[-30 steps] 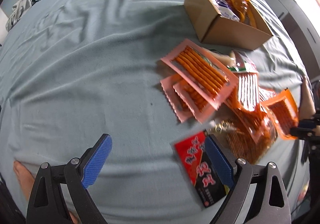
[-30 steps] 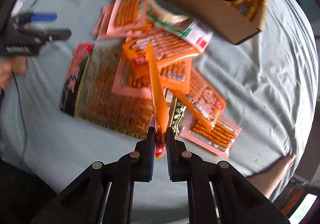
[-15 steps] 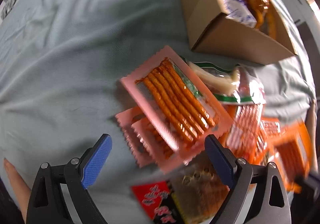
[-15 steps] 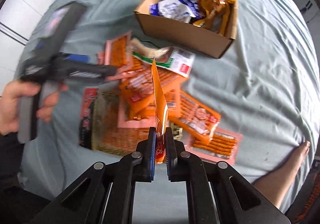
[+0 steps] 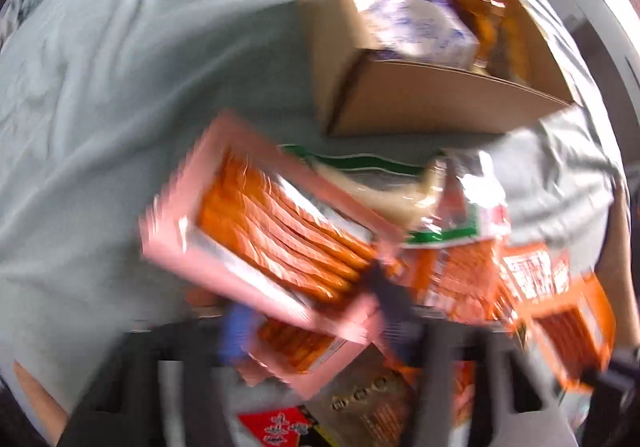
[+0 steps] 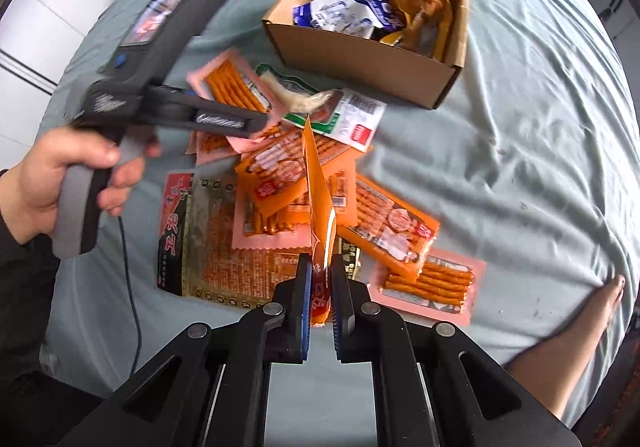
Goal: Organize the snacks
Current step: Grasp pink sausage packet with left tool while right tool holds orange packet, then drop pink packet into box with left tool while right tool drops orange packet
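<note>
**Two packets in play above a loose pile**

The right hand-held gripper [image 6: 320, 295] is pressed together on the lower end of a thin orange foil snack packet [image 6: 318, 191], which stands edge-on above the heap on the pale grey-green bedsheet [image 6: 520, 127]. The open brown cardboard box [image 6: 360, 59], already holding a white-and-blue bag and an orange pouch, sits beyond the pile.

The left hand-held gripper [image 5: 312, 331] points down over a pink-edged clear packet of orange snack sticks [image 5: 264, 239]; its jaws have just been closing with that packet's near edge between them, but motion blur hides whether the pads yet press on it, so I cannot tell if it is pinched.

Risks, as I judge them: the slick film may slide out of a shallow edge grip, or the jaws may catch the pink packet lying underneath too. The orange packet, held only by its end, could flop or slip on the way to the box.

Compared with a second ago, the left gripper has come from the red-and-black packet to the pink one, and the right has lifted its packet higher.
</note>
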